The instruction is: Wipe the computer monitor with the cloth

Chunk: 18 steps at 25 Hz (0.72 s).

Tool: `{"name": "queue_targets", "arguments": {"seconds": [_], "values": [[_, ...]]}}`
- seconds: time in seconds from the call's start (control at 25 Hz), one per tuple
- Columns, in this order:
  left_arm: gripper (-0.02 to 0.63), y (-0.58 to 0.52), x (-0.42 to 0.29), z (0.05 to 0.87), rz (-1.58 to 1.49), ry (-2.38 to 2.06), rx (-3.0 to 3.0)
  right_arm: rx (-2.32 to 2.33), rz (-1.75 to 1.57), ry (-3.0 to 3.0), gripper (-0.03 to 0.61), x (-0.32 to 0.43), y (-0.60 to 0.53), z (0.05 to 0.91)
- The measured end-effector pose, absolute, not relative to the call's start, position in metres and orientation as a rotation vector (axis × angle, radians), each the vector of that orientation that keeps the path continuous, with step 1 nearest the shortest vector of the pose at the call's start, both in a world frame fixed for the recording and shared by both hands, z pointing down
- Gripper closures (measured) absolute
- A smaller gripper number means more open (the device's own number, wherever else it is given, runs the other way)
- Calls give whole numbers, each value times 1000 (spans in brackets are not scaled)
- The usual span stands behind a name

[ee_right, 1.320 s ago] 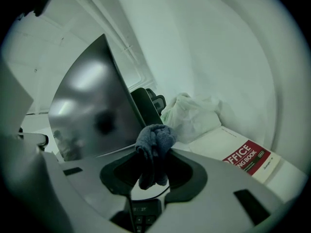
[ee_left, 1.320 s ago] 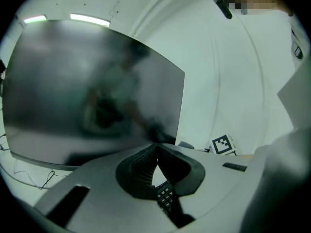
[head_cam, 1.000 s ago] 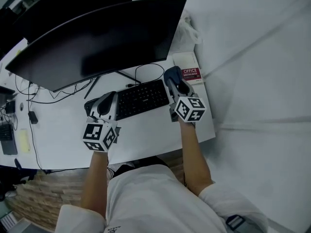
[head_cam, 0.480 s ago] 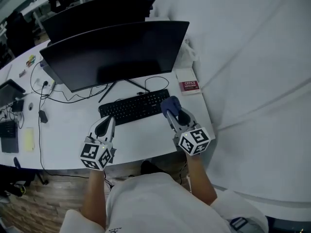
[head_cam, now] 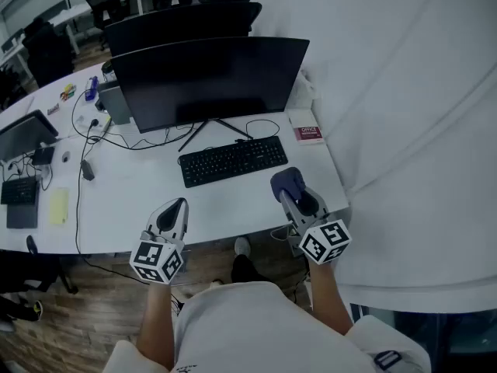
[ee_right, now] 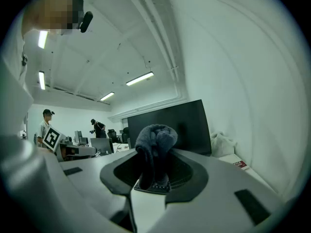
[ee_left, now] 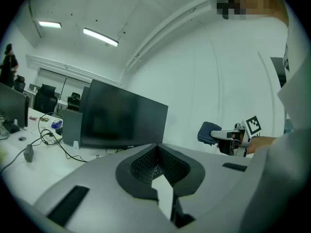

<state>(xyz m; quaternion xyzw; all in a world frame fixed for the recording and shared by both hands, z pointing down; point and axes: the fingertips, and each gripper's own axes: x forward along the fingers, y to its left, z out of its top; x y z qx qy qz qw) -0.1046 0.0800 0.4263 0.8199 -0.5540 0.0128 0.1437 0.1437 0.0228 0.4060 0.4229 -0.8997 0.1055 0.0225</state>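
Monitor dark and upright at the back of the desk, behind the keyboard, with neither tool touching it. Cloth bunched into a dark blue wad and pinched at its lower end by the right gripper, jaws clamped on it. Wad left sticking out beyond the tips, likely so that soft fabric rather than hard jaw meets the screen. Held over the desk's front right corner, beside the keyboard's right end and well apart from the screen, so wiping not yet begun. Left gripper low at the front edge of the desk, jaws pressed together on nothing. Probably parked there out of the way, since one tool suffices for the wipe. Next: carry the wad forward over the keyboard to the screen.
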Motion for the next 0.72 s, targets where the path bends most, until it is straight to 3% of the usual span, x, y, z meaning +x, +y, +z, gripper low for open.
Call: {"name": "queue_targets", "arguments": {"seconds": [0.32, 0.72], "values": [[603, 126, -95, 407, 15, -1548, 2446, 1330, 338, -2832, 442, 137, 88, 383], [603, 126, -73, 391, 5, -1596, 2449, 1298, 287, -2848, 442, 153, 85, 373]]}}
